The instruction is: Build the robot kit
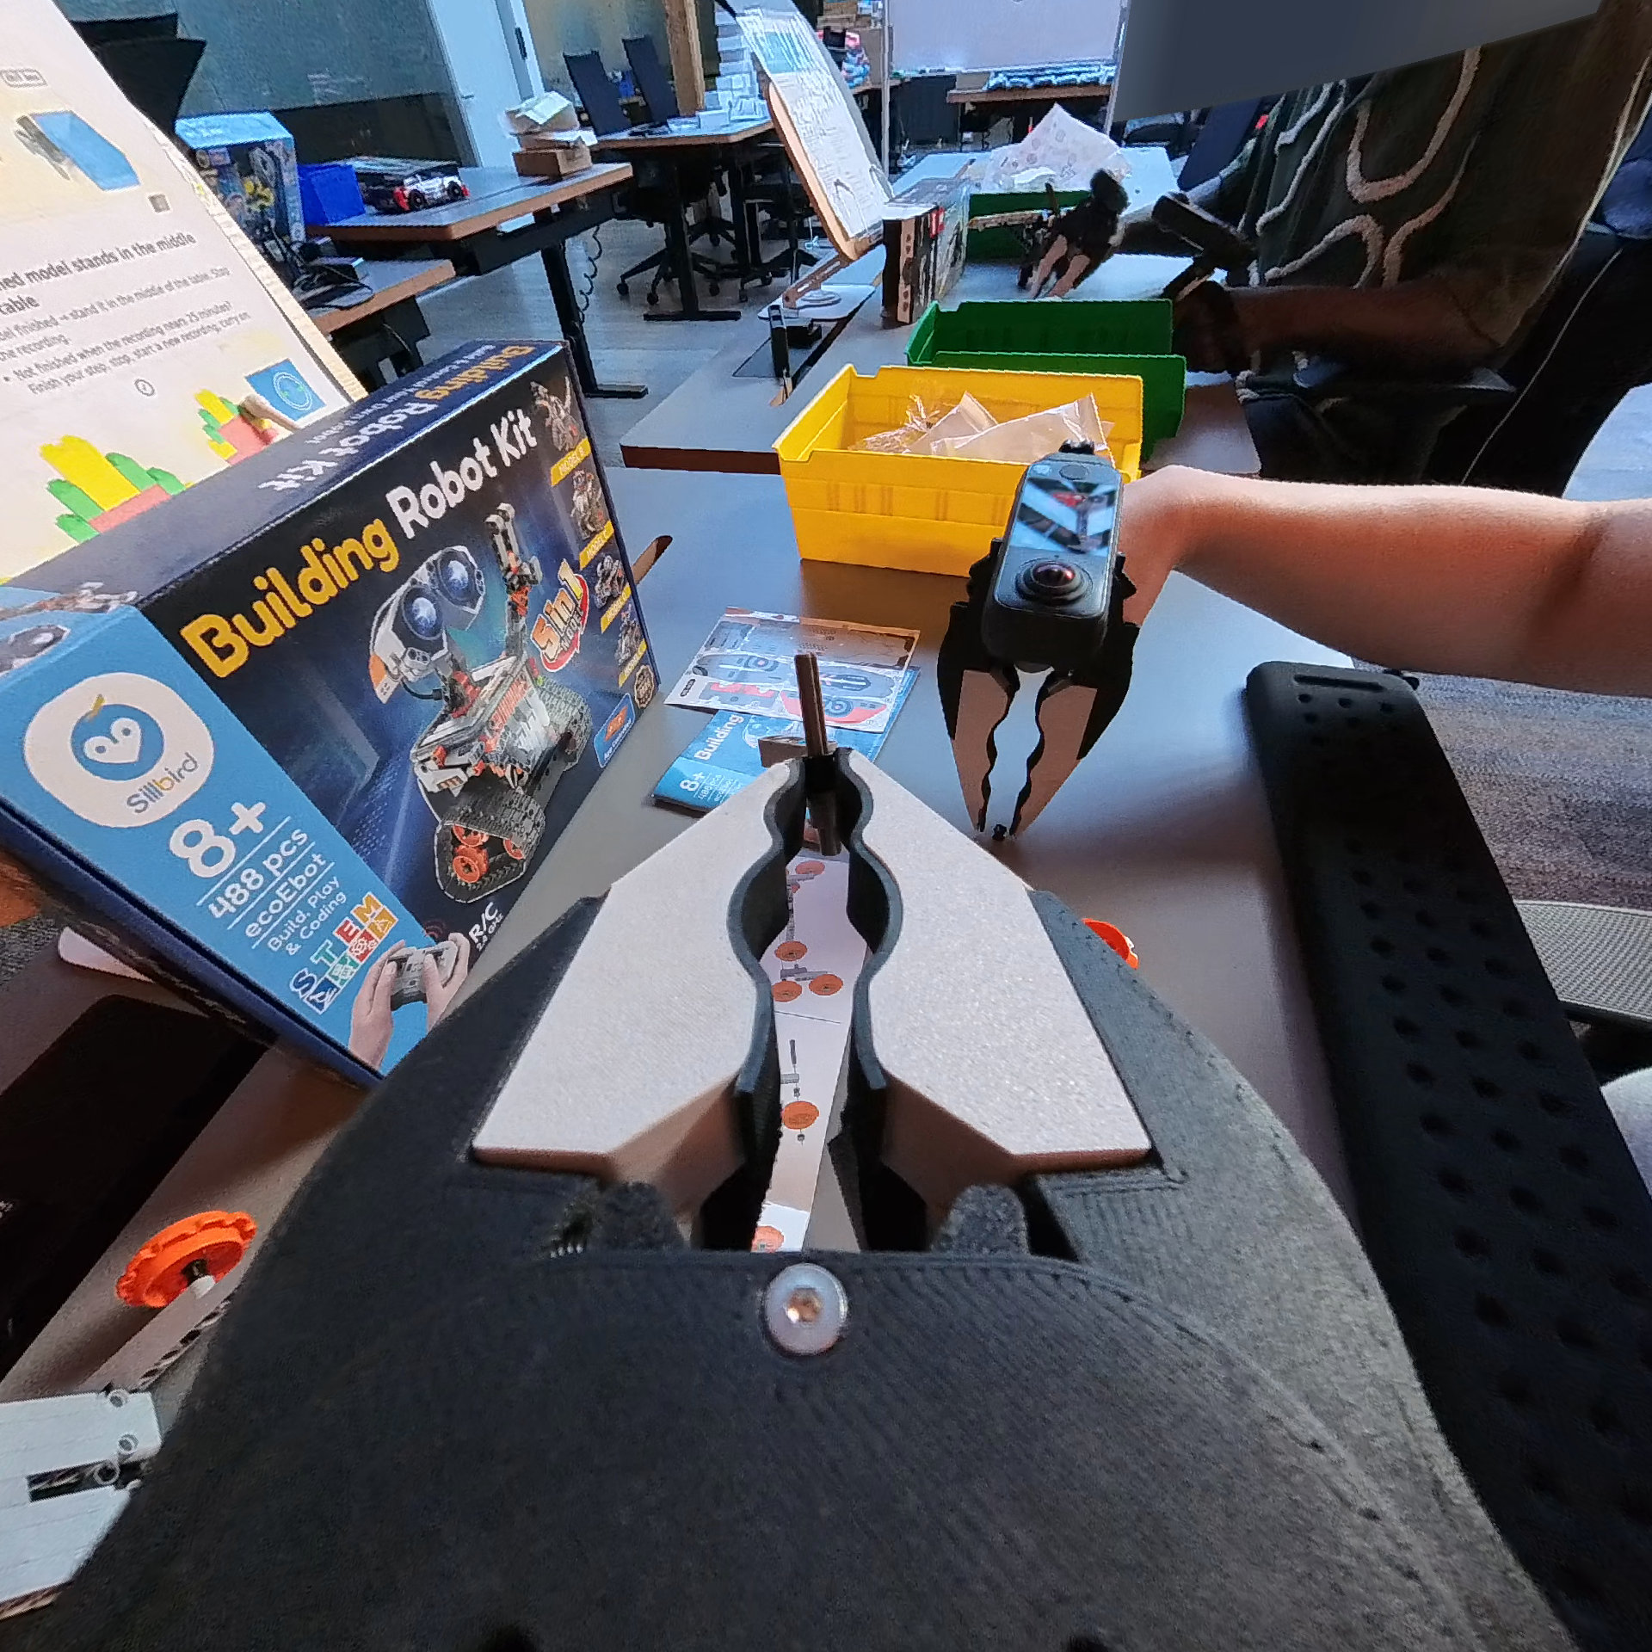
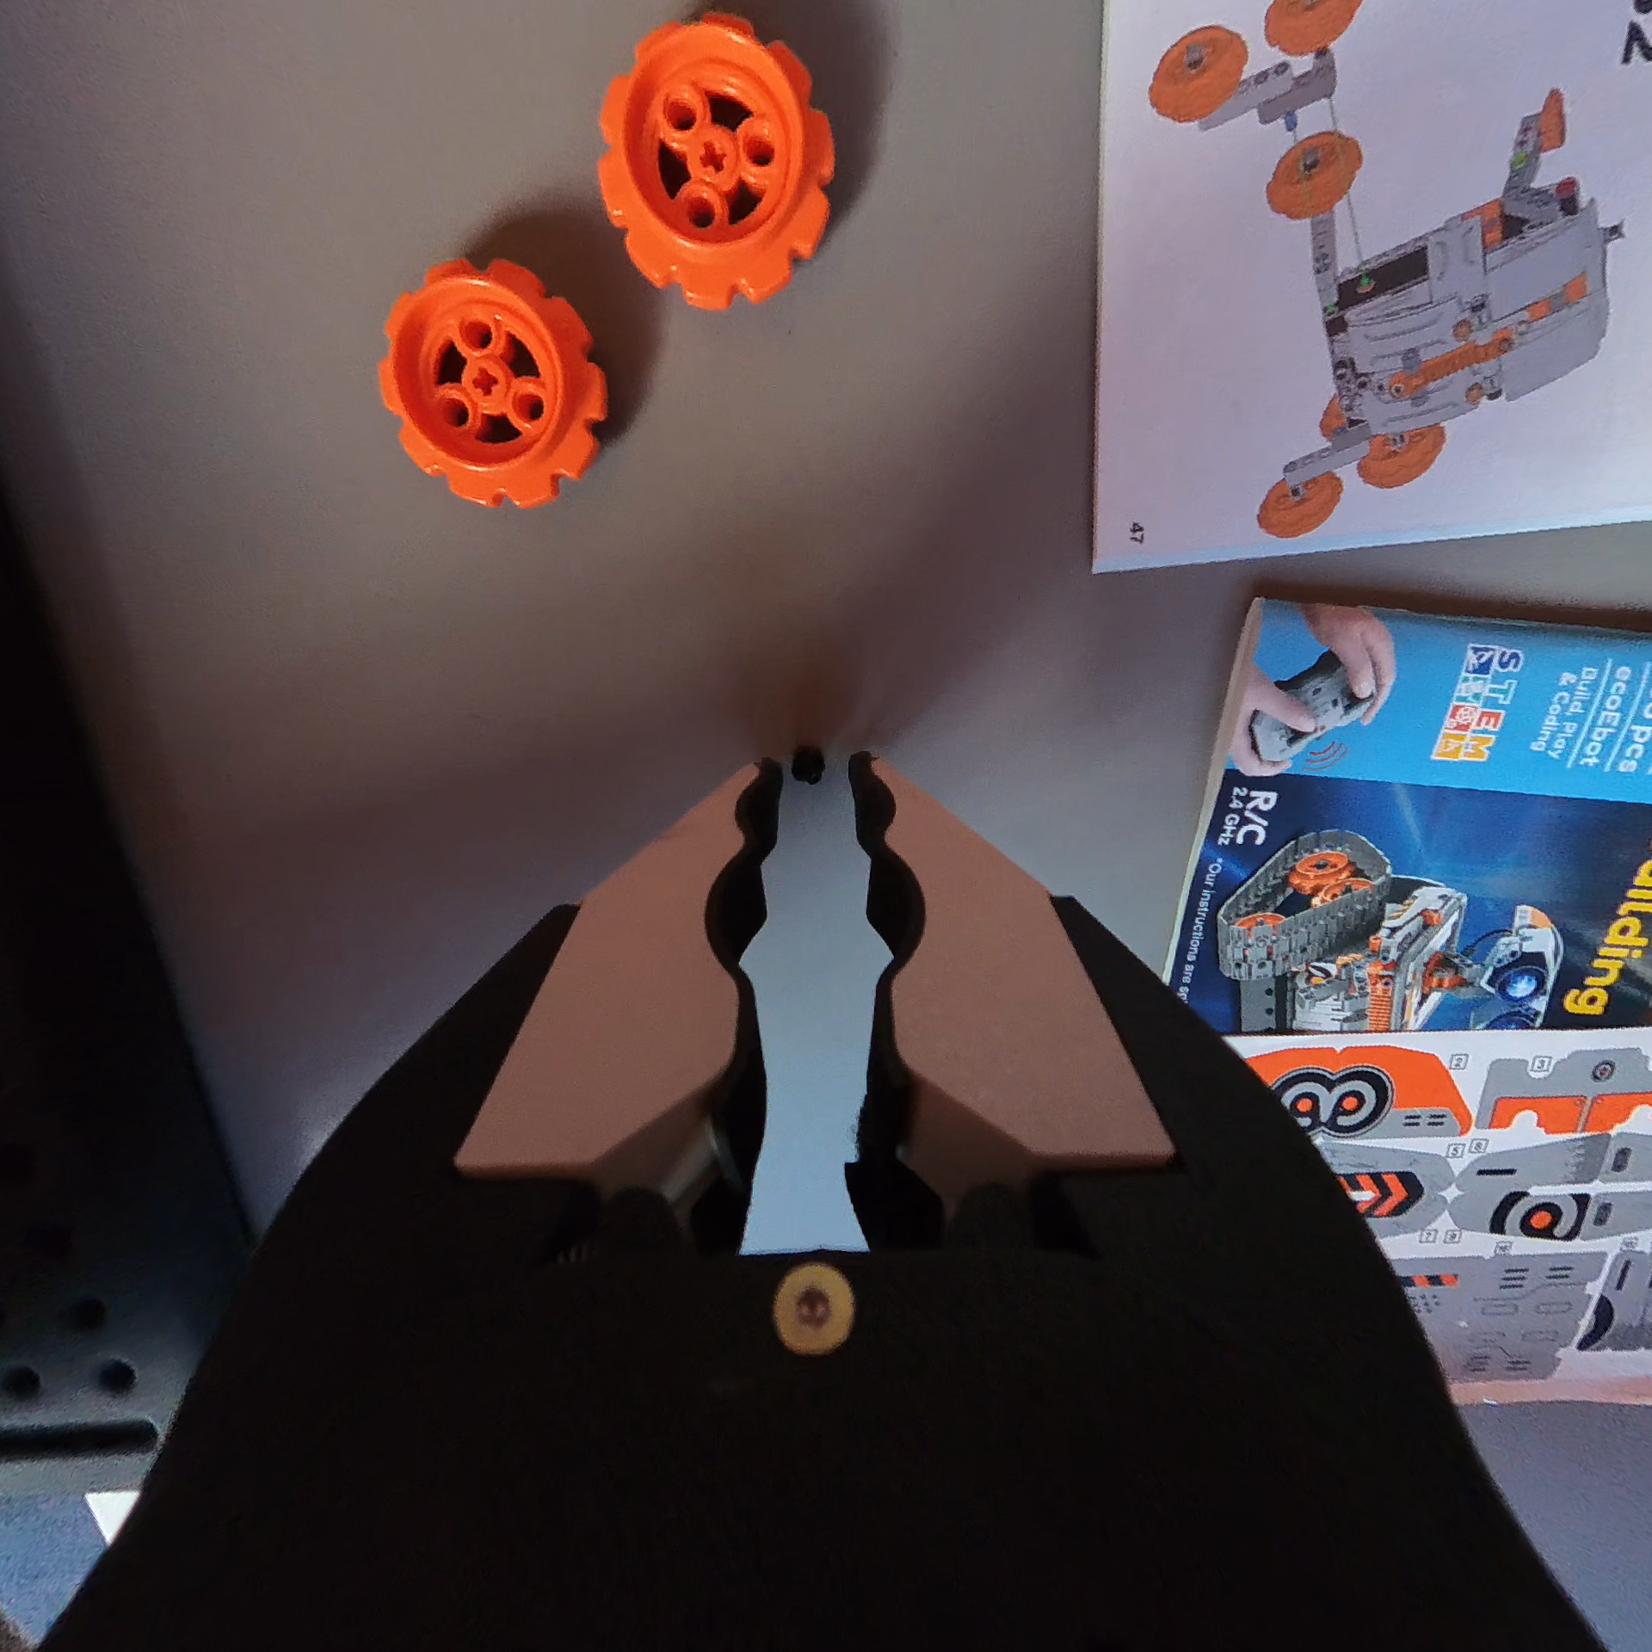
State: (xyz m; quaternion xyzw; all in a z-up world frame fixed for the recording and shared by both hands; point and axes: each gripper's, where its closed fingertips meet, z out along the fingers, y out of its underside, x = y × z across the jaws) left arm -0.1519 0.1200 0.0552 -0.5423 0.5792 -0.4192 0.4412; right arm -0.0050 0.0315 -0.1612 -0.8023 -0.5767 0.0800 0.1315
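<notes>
My left gripper (image 1: pixel 818 787) has its jaws clamped on a thin dark axle rod (image 1: pixel 815 706), which stands upright out of the tips at the centre of the left wrist view; pinched low like that, most of its length stays free above the jaws. Through the gap behind the tips I see an open instruction page (image 1: pixel 804 1010) lying flat on the tabletop (image 1: pixel 1162 849).

My right gripper (image 2: pixel 812 762) points straight down at the tabletop, jaws slightly apart, with a tiny black pin (image 2: pixel 807 766) sitting between the tips; I cannot tell whether either tip touches it. In the left wrist view that gripper shows right of centre, tips on the surface.

Two orange toothed wheels (image 2: pixel 490 383) lie flat in the upper left of the right wrist view, just beside each other. The kit box (image 1: pixel 358 679) stands at the left of the left wrist view, and a yellow bin (image 1: pixel 894 501) holding clear bags sits above centre.
</notes>
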